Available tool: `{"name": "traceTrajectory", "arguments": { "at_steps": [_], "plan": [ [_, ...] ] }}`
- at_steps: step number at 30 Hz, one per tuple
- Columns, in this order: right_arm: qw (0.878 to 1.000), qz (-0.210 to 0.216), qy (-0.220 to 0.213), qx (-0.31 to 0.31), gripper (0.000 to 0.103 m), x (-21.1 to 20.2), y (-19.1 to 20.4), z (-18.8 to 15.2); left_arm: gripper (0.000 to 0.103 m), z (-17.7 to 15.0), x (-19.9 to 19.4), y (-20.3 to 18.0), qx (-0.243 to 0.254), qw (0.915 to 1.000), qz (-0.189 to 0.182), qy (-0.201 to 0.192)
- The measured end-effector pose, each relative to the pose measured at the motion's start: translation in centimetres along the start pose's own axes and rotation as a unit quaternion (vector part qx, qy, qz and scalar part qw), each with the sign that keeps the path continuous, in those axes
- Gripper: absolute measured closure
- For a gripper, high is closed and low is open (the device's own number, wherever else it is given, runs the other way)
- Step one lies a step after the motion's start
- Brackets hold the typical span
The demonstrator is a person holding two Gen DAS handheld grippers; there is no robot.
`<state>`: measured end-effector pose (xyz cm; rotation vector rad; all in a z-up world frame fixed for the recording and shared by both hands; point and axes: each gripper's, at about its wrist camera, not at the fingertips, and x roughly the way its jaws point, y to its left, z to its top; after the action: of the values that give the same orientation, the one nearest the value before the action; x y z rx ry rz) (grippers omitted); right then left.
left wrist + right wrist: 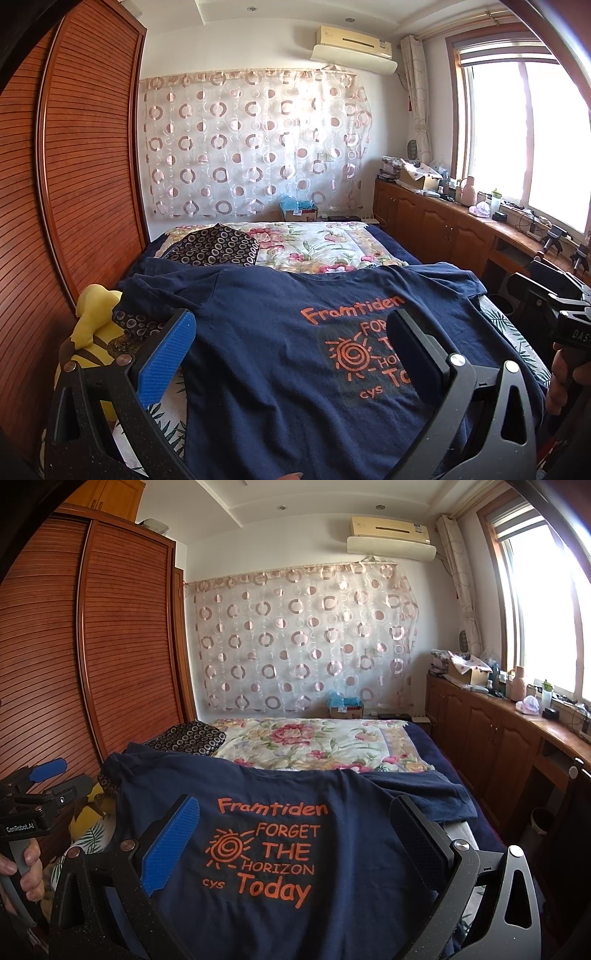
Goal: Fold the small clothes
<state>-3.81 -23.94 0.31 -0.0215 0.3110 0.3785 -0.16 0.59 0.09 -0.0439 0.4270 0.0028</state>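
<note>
Both your left gripper (291, 354) and right gripper (295, 838) hang spread and empty over the T-shirt (332, 849); grabbing one layer could bunch the rumpled sleeve (417, 794) at right.

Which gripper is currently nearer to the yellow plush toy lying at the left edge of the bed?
Left. The left gripper hovers open over the navy T-shirt, its blue-padded finger right beside the yellow plush toy. The right gripper hovers open over the shirt's print, farther from the toy.

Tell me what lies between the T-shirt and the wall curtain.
The floral quilt, with a dark circle-patterned cloth at its left and boxes behind; the right wrist view shows it best.
</note>
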Motion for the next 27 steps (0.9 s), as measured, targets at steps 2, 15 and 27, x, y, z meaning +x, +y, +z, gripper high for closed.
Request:
{"name": "traceTrajectory", "arguments": {
  "at_steps": [2, 15, 27],
  "plan": [
    [1.000, 0.000, 0.000, 0.001, 0.000, 0.02, -0.04, 0.02, 0.000, -0.02, -0.10, 0.28, 0.000, 1.0000, 0.001, 0.001],
    [1.000, 0.000, 0.000, 0.001, 0.000, -0.09, 0.06, -0.11, 0.000, -0.14, -0.18, 0.25, 0.001, 1.0000, 0.002, 0.001],
    [1.000, 0.001, -0.001, 0.000, 0.000, -0.07, 0.05, -0.12, 0.000, 0.54, -0.63, 0.50, 0.003, 1.0000, 0.003, -0.001]
  ]
}}
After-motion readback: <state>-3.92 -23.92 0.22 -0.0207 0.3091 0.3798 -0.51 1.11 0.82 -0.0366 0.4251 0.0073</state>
